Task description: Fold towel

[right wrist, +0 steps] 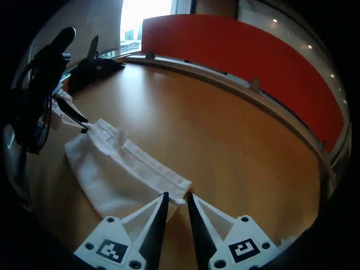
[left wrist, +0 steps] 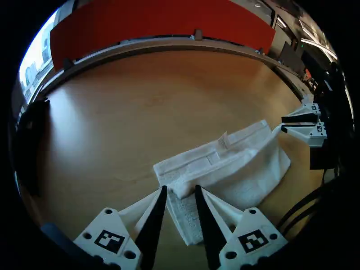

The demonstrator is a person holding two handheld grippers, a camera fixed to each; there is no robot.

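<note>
White towel [left wrist: 234, 166] lies partly folded on the wooden desk [left wrist: 135, 112]. It forms a long doubled strip with its hemmed edge uppermost, and a small sewn label [left wrist: 223, 141] sticks up near the middle.

In the left gripper view, the left gripper [left wrist: 180, 191] has its fingers close together on a thick fold at the near end of the cloth, with fabric bunched between the two tips. This view also shows the right gripper [left wrist: 282, 124] at the far end, by the right edge. Its fingers are nearly together and the towel's corner tapers to a point between them. Dark cables [left wrist: 306, 207] run just below it.

The right gripper view gives the reverse. Its own fingers pinch the near hemmed corner, and the left gripper sits far off at the left with the opposite corner caught at its tips. From here the hem looks taut between the two grips, while the rest of the cloth spreads loosely on the desk towards the left.

This view also takes in a bright window [right wrist: 144, 18] and a black object [right wrist: 92, 67] on the far corner of the desk. A red panel [left wrist: 157, 22] stands along the desk's back edge in both views.
</note>
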